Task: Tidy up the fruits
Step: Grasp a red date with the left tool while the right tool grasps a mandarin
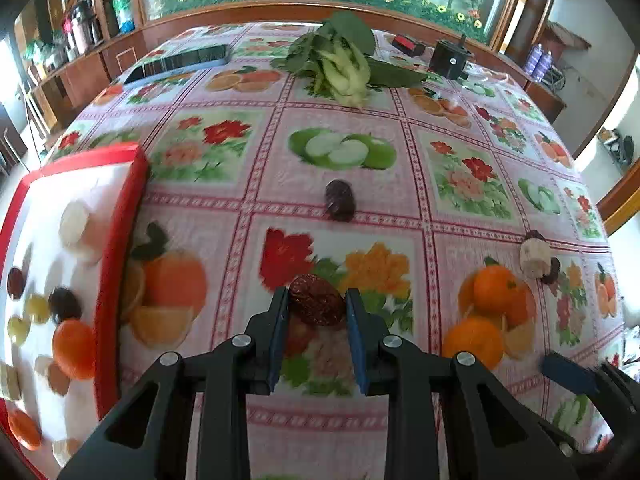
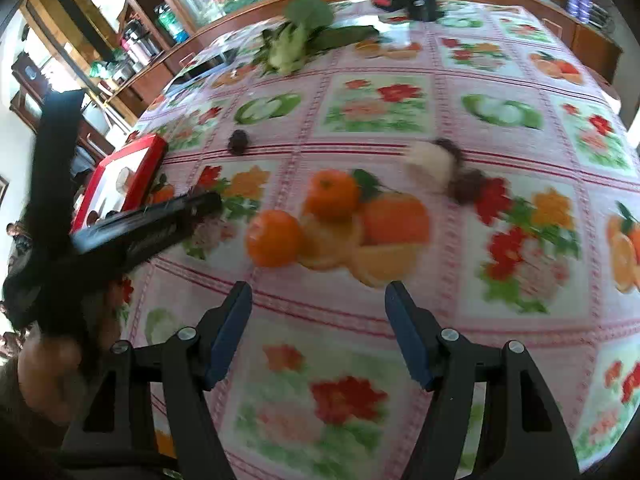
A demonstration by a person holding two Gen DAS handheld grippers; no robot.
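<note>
My left gripper (image 1: 317,314) is shut on a wrinkled red date (image 1: 318,300) just above the tablecloth, right of the red-rimmed white tray (image 1: 120,240). The tray holds several small oranges, grapes, dates and pale slices. Farther ahead lies a dark date (image 1: 340,200). My right gripper (image 2: 320,312) is open and holds nothing, a short way before two mandarins (image 2: 274,238) (image 2: 332,194). Beyond them a pale slice (image 2: 432,160) lies between two dark dates (image 2: 466,186). In the right wrist view the left gripper (image 2: 180,216) shows at the left, near the tray (image 2: 136,168).
Bok choy (image 1: 344,68) lies at the far side of the table, with a black box (image 1: 450,58) to its right and a dark flat device (image 1: 180,62) to its left. The tablecloth carries printed fruit and flowers. Wooden shelves with bottles stand beyond the left edge.
</note>
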